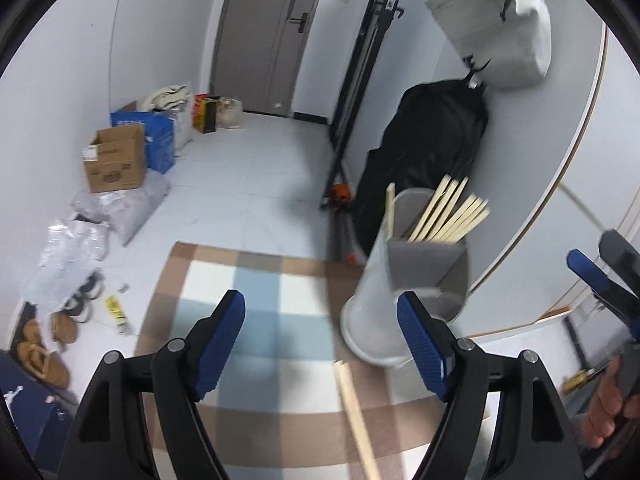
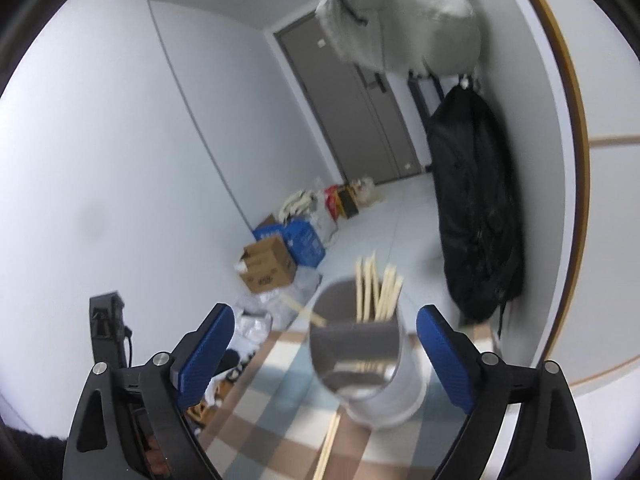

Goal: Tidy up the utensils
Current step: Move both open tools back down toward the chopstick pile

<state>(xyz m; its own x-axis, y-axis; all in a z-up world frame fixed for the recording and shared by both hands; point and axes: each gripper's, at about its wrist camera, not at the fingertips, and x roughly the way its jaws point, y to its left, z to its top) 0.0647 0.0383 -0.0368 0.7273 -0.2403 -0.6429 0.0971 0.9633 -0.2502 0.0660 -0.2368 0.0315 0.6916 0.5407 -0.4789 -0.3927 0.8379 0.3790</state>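
Observation:
A grey-white utensil holder (image 1: pixel 384 280) stands on a checked mat (image 1: pixel 260 292), with several wooden chopsticks (image 1: pixel 452 216) leaning in its divided top. One loose chopstick (image 1: pixel 356 412) lies on the mat in front. My left gripper (image 1: pixel 320 336) is open and empty, just left of the holder. In the right wrist view the holder (image 2: pixel 368 364) sits between the open jaws of my right gripper (image 2: pixel 324 352), with chopsticks (image 2: pixel 378 292) upright in it and a loose chopstick (image 2: pixel 328 444) below. The right gripper also shows in the left wrist view (image 1: pixel 600 276).
A black bag (image 1: pixel 428 148) and a grey bag (image 1: pixel 500 24) hang on the right wall. A cardboard box (image 1: pixel 116 160), blue bag (image 1: pixel 160 140), plastic wrap (image 1: pixel 76 248) and slippers (image 1: pixel 44 352) line the left wall. A grey door (image 1: pixel 272 36) is at the back.

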